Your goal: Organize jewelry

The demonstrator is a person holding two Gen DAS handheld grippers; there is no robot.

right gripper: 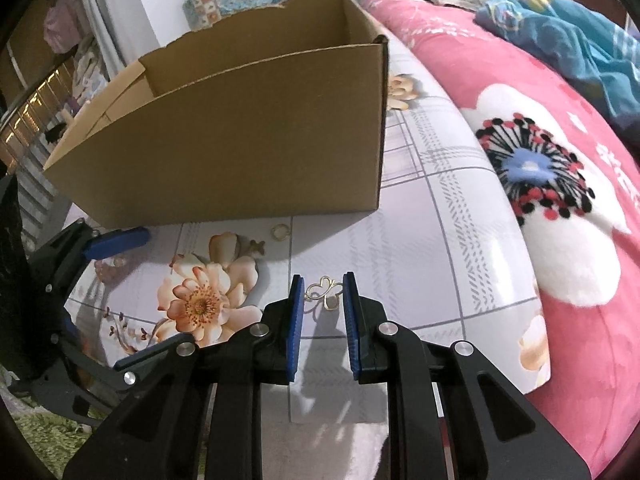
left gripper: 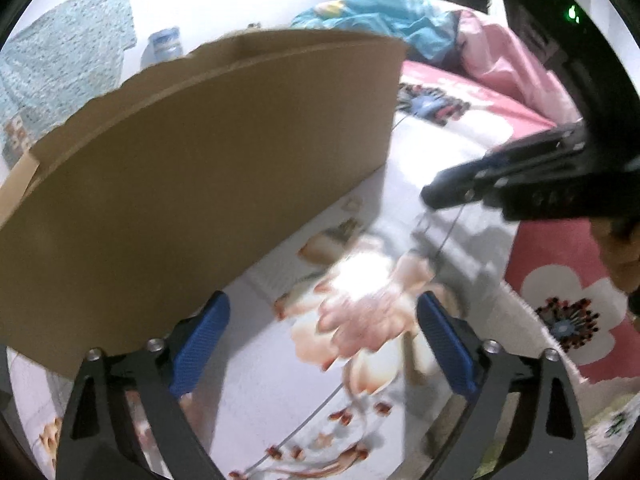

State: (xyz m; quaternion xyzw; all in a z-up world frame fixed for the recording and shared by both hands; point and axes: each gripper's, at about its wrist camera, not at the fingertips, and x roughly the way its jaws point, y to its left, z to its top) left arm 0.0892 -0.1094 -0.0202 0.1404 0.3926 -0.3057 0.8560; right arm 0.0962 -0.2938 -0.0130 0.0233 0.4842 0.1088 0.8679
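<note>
brown corrugated cardboard forms the open-topped box that stands on the flower-printed bedsheet; it is taken as the landmark. from the right wrist view only the upper part of its inner walls is seen, bare card with a torn rear edge, and what lies on its floor cannot be told. from the left wrist view only its outer wall is shown.

just in front of the box's near wall a small gold ring is seen lying on the sheet. nearer the camera than the box, a gold butterfly-shaped piece with a thin chain is held up between the blue pads of the right gripper, whose jaws are drawn narrowly together on it. in the blurred left wrist view a fine chain is seen hanging from the right gripper's tip, to the right of the box.

the left gripper is held with its jaws spread wide and nothing between them, just before the box's near left corner, above a printed flower. a pink flowered blanket is seen to the right of the box.
</note>
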